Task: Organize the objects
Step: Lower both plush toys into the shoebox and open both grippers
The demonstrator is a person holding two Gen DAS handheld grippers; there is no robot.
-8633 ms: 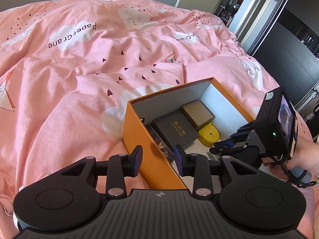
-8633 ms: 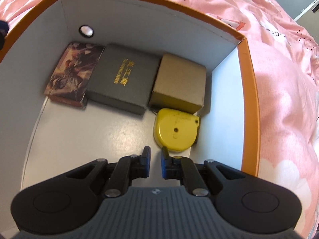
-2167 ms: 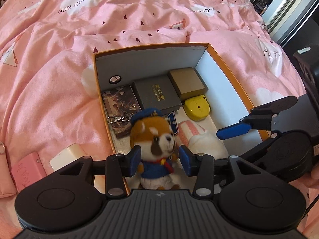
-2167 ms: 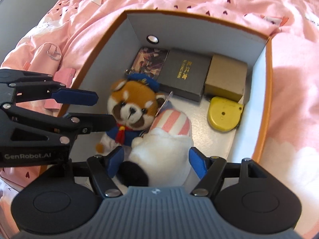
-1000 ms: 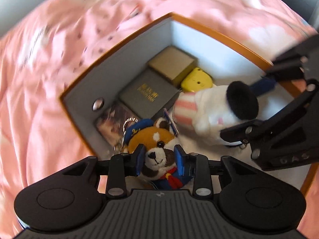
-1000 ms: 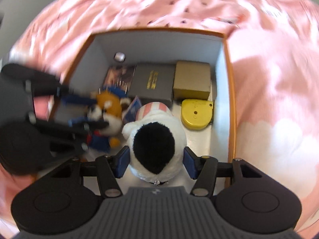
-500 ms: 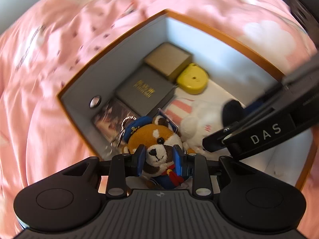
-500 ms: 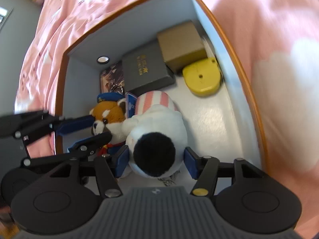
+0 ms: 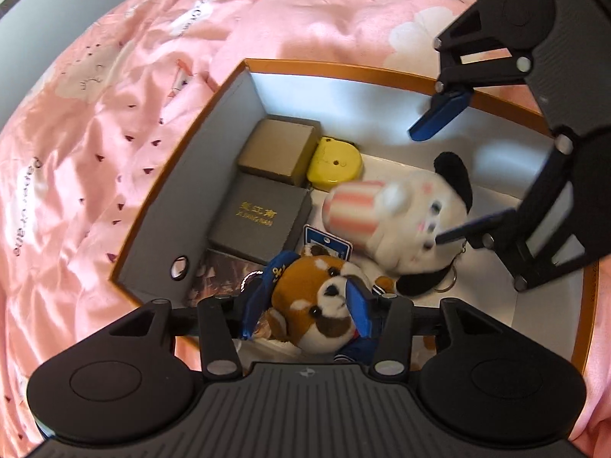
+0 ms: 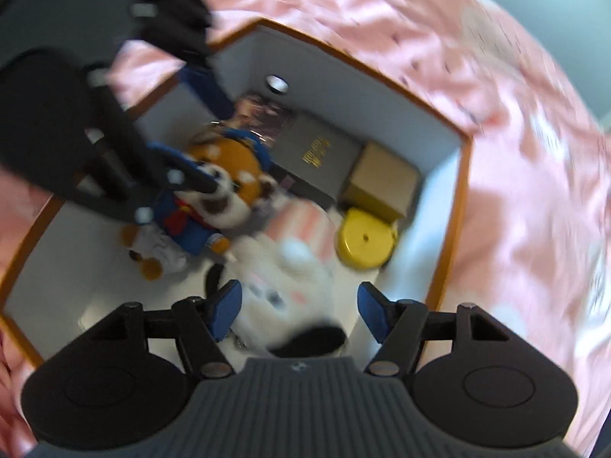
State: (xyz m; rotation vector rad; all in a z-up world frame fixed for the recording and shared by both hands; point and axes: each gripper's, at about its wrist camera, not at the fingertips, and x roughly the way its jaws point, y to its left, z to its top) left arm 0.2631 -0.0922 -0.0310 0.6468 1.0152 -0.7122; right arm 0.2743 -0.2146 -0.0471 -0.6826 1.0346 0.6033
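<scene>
Both my tools hang inside the orange box [image 9: 382, 72] on the pink bed [image 9: 95, 122], and both are letting go. The left tool [image 9: 305, 311] is opening around the red panda plush [image 9: 317, 301], which sits near the box's near-left corner; its pads flank the head but look just clear of the fur. The right tool [image 10: 298, 313] is opening too, the white dog plush [image 10: 290, 286] lying between its blue pads on the box floor, seemingly free of them, though that view is blurred. Along the far-left wall sit the grey box [image 9: 259, 217], the tan box [image 9: 278, 147] and the yellow case [image 9: 334, 164], the last beside the dog's striped hat. I judge both toys light, soft and springy: they squash under a grip and rebound when released, so they may roll. If I re-grip, I would take the head or body, not the keyring or tag.
</scene>
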